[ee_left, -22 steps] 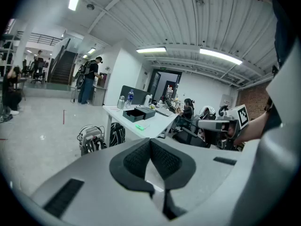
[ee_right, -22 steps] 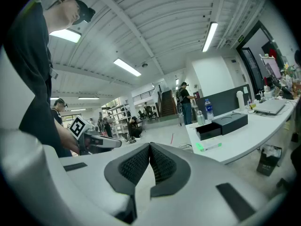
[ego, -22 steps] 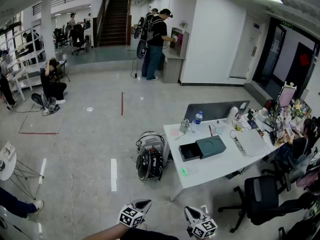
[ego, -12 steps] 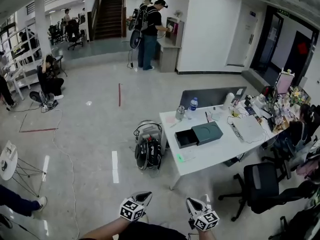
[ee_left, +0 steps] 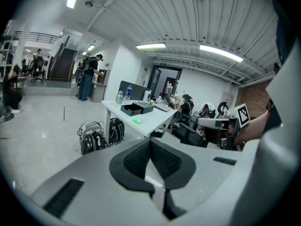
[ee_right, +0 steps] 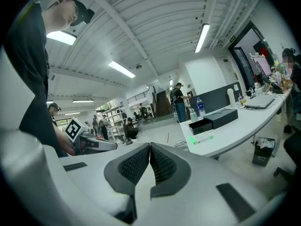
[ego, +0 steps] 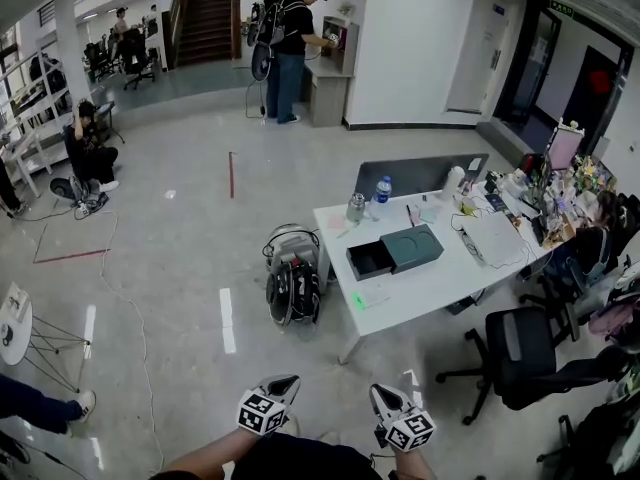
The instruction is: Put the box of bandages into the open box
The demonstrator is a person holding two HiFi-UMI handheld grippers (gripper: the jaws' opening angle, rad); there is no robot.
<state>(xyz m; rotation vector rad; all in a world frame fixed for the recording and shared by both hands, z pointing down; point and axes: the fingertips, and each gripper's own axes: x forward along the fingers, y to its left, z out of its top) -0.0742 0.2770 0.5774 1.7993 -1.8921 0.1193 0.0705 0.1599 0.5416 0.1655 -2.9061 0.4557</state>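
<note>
A white table (ego: 440, 290) stands several steps ahead of me. On it lies an open dark box (ego: 371, 259) with its green-grey sleeve (ego: 412, 247) beside it. A small green box of bandages (ego: 358, 301) rests near the table's front left corner. Both grippers are held low and close to my body, far from the table. My left gripper (ego: 284, 381) is shut and empty. My right gripper (ego: 381, 394) is shut and empty too. The open box (ee_left: 130, 108) and the bandage box (ee_left: 137, 121) show small in the left gripper view. They also show as the open box (ee_right: 201, 125) and the bandage box (ee_right: 194, 139) in the right gripper view.
Two backpacks (ego: 291, 288) sit on the floor left of the table. A black office chair (ego: 520, 364) stands to its right. A bottle (ego: 381, 189), a jar and a laptop (ego: 495, 238) are on the far part of the table. People stand at the back of the hall.
The head view has drawn a little nearer to the table and tipped down. Both grippers have risen slightly in the picture and stay shut.
</note>
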